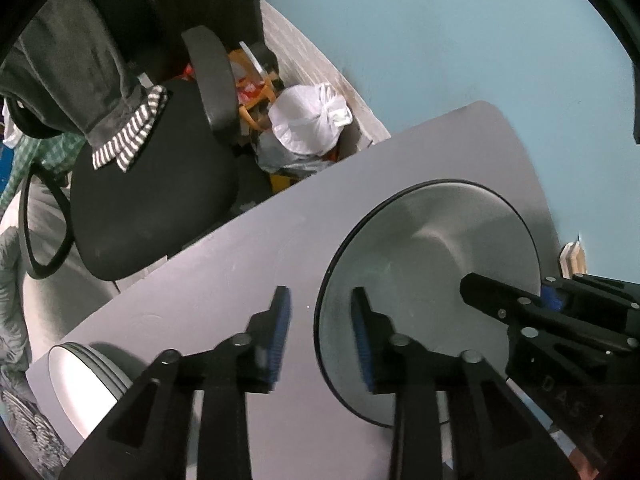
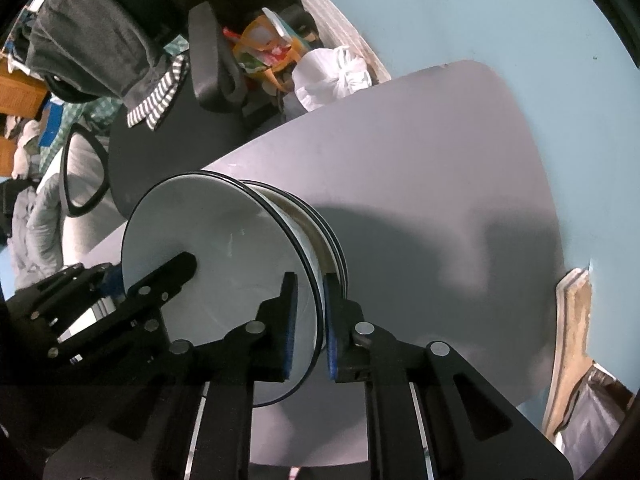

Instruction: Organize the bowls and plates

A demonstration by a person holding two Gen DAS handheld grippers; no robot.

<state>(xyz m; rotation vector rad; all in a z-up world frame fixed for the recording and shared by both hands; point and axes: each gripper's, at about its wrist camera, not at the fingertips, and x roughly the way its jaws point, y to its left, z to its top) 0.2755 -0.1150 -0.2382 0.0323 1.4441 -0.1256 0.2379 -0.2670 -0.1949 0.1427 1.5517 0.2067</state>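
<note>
Right claw [image 2: 311, 330] clamped on the rim of a white plate [image 2: 224, 264], held above the grey worktop [image 2: 420, 152] atop stacked dishes [image 2: 320, 232]. Left claw [image 1: 320, 336] with fingers apart, straddling the plate's opposite rim. A second white dish [image 1: 84, 388] lies at the worktop edge near an office chair [image 1: 152, 200].

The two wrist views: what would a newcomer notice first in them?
First the white plate, held up above the grey table, with its black rim between the fingers of the right gripper. The left gripper is open at the plate's opposite edge, one finger over its face. More dishes sit at the table's near left corner, and a black chair stands beyond the table.
</note>
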